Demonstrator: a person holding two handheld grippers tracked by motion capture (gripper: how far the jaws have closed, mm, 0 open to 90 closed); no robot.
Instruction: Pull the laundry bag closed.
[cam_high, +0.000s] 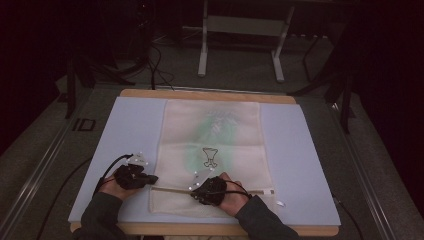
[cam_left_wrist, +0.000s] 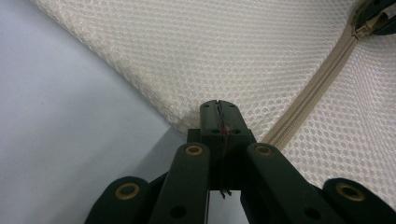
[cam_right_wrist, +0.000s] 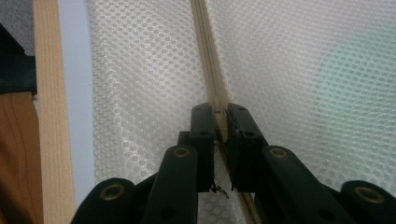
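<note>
— What is it, and where does it lie?

— A flat cream mesh laundry bag (cam_high: 212, 150) with a beige zipper (cam_high: 170, 189) across its near end, spread on the pale blue mat (cam_high: 125, 130) of the table (cam_high: 210, 93). Something green shows faintly through the mesh.

— How will it handle?

— Light, soft and limp, I judge. It should wrinkle and drag rather than slide as one piece, and the netting could snag.

— Where to take hold?

— At the zipper, its stiffest line. The left claw (cam_left_wrist: 218, 112) is pinched closed on the bag's corner at the zipper's end. The right claw (cam_right_wrist: 219, 114) is clamped on the zipper tape farther along; I cannot make out the slider between its jaws.

— So one anchors, one pulls?

— Likely.
</note>
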